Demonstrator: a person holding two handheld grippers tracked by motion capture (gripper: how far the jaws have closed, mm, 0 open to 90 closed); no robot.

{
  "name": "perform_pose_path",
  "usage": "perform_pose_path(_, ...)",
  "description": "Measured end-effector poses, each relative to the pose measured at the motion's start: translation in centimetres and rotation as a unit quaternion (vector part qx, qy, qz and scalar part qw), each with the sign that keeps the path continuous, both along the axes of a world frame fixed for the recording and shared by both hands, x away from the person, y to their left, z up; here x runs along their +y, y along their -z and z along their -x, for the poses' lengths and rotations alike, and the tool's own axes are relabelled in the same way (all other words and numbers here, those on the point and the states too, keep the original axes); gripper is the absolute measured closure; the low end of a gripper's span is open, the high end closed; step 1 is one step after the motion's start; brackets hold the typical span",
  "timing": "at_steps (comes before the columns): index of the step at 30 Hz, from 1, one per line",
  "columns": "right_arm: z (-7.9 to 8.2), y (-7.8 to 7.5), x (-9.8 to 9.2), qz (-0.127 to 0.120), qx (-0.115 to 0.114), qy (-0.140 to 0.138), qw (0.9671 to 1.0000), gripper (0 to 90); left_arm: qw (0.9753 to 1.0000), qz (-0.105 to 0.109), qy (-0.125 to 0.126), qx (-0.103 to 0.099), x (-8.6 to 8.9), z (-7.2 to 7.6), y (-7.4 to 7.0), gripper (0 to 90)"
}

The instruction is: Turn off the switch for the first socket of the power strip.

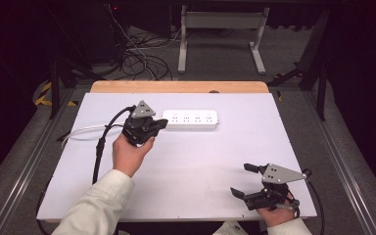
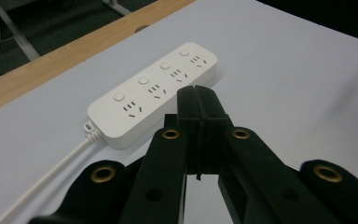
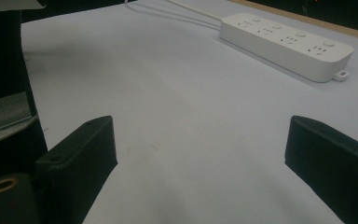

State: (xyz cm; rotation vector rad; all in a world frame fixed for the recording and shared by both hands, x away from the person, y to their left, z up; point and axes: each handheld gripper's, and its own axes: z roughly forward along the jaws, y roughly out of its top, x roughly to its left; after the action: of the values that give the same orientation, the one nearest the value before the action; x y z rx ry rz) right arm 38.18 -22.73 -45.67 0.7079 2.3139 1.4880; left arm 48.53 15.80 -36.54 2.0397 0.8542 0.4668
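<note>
High view: we find the left gripper (image 1: 160, 124) held just beside the near-left end of the white power strip (image 1: 191, 119), which lies flat on the white surface (image 1: 191, 166) with its cord (image 1: 85, 130) trailing away behind that gripper. In the left gripper view its jaws are pressed together with nothing between them, their tips hovering over the strip's near edge beside the middle sockets, ahead of the row of round buttons (image 2: 143, 80). We judge the step in hand to be an approach with closed tips toward one of those switches, contact not yet confirmed. The next move calls for a short advance ahead and slightly down, centred on a single button. The right gripper (image 1: 245, 181) rests well apart, jaws spread wide and empty, the strip far ahead of it.
</note>
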Motion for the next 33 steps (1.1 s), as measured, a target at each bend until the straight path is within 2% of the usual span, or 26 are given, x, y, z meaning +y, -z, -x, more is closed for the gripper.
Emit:
perform_pose_path(1,0.0,0.0,0.0,0.0,0.0,0.0,1.0,9.1,1.0,0.0,0.0,0.0,0.0,0.0,0.0,89.9)
perform_pose_path(2,0.0,0.0,0.0,0.0,0.001,-0.001,1.0,9.1,1.0,0.0,-0.003,0.009,-0.4,-0.5,0.0,89.9)
perform_pose_path(8,0.0,0.0,0.0,-0.002,0.002,-0.004,1.0,9.1,0.9998,0.0,-0.01,0.018,-1.1,-2.3,0.0,89.9)
perform_pose_path(14,0.0,0.0,0.1,-0.001,0.001,-0.008,1.0,9.1,0.9994,0.015,-0.011,0.028,-1.6,-3.9,0.3,89.9)
perform_pose_path(21,-0.1,0.1,0.1,-0.003,0.004,-0.008,1.0,9.1,0.9995,0.0,-0.017,0.027,-2.6,-5.7,1.1,89.9)
perform_pose_path(24,-0.1,0.2,0.0,-0.004,0.006,-0.008,0.9999,9.1,0.9991,-0.004,-0.027,0.034,-3.2,-7.3,2.0,90.0)
perform_pose_path(26,-0.1,0.2,0.0,-0.006,0.007,-0.007,0.9999,9.1,0.9987,0.003,-0.03,0.04,-3.4,-8.2,2.5,90.0)
perform_pose_path(28,-0.1,0.2,0.0,-0.006,0.008,-0.006,0.9999,9.1,0.9981,0.022,-0.035,0.046,-3.5,-9.1,3.0,90.0)
perform_pose_path(29,-0.2,0.2,-0.1,-0.006,0.008,-0.006,0.9999,9.1,0.9981,0.022,-0.035,0.046,-3.5,-9.1,3.0,90.0)
perform_pose_path(30,-0.2,0.3,-0.1,-0.006,0.008,-0.006,0.9999,9.1,0.9973,0.037,-0.043,0.046,-3.5,-9.8,3.5,90.0)
perform_pose_path(33,-0.2,0.3,-0.1,-0.007,0.009,-0.006,0.9999,9.1,0.9965,0.04,-0.06,0.042,-3.4,-10.7,4.4,90.0)
